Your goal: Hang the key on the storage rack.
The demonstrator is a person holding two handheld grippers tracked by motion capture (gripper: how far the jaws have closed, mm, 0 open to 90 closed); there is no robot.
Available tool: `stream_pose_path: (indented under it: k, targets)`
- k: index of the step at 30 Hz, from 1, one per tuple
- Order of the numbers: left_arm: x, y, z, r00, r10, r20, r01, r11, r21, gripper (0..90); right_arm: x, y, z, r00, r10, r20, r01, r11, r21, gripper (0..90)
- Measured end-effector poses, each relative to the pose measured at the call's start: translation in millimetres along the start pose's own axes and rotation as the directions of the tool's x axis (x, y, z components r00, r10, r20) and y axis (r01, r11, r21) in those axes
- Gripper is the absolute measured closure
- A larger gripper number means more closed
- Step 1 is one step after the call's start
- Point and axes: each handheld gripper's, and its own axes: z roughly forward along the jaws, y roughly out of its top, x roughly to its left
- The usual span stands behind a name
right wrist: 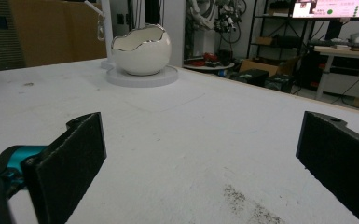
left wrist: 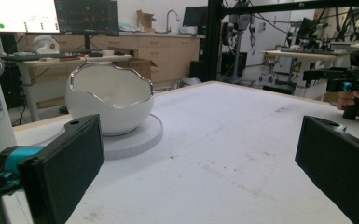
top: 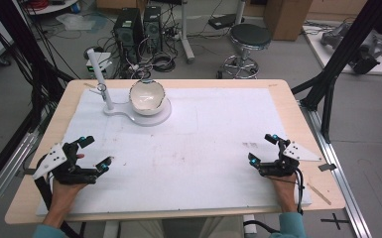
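Computer towers, a stool and cables crowd the floor behind the tabletop [top: 297, 129], which carries a white mat. At its far left an eggshell-shaped bowl [top: 147, 97] with a jagged silver rim sits on a round white stand [top: 161, 118] beside a post [top: 100, 79]. It looks like glazed ceramic: stiff, slick, probably breakable at the rim, best held low across its rounded sides. The left gripper [top: 95, 154] and right gripper [top: 263, 149] rest near the front edge, jaws spread wide and empty, well apart from the bowl.
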Motion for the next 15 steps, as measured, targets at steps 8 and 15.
stream_pose_path:
  k: [8, 15]
  targets:
    - [-3.7, -24.4, -3.4, 0.9997, 0.014, -0.019, -0.014, 0.9999, 0.01, 1.7, 0.7, 0.1, 0.0, 1.0, -0.006, 0.003, 0.006, 1.0, 0.003, 0.7]
    - [-6.0, -25.4, -4.8, 0.999, 0.027, -0.036, -0.028, 0.9996, -0.009, 1.8, 0.3, 0.0, 0.0, 1.0, 0.002, 0.001, -0.002, 1.0, 0.001, 0.7]
